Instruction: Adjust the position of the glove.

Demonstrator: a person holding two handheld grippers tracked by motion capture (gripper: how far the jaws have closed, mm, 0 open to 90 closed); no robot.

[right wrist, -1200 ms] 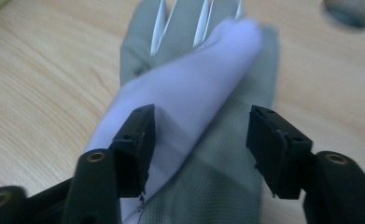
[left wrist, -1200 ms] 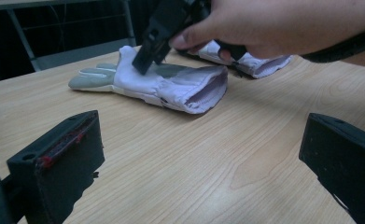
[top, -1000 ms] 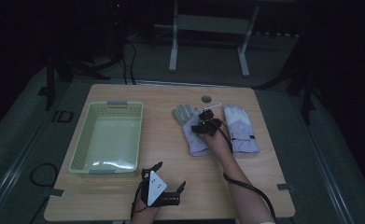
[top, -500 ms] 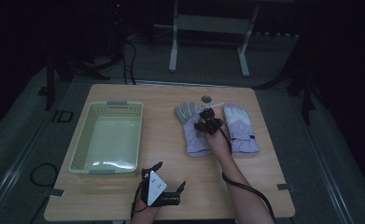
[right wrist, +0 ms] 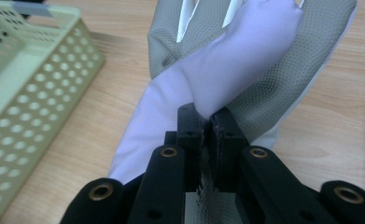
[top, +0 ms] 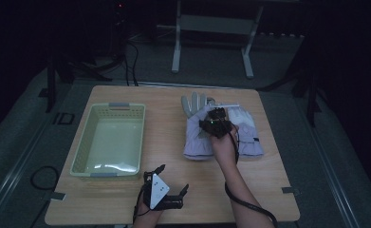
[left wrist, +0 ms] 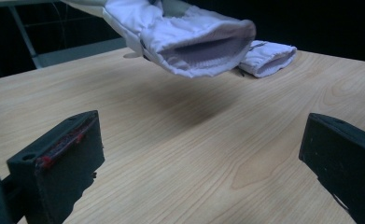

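The table (top: 268, 190) carries, largest first, a pale green basket (top: 108, 142) toward its left edge, standing empty, and two white-and-grey gloves near its far right corner. I have the right gripper (right wrist: 207, 122) clamped on a fold of the nearer glove (top: 195, 137), jaws pressed tight on the fabric at about mid-palm; in the left gripper view its cuff end hangs clear of the wood with a shadow beneath. The second glove (top: 247, 133) lies flat just beside it. I judge the glove light, soft and limp: it will droop and swing from a pinch, so a bite through both layers near the middle holds best, and the dotted grey palm should resist slipping. My left gripper (top: 171, 187) rests by the near edge, jaws wide apart and empty. I can read no brand, label or writing.
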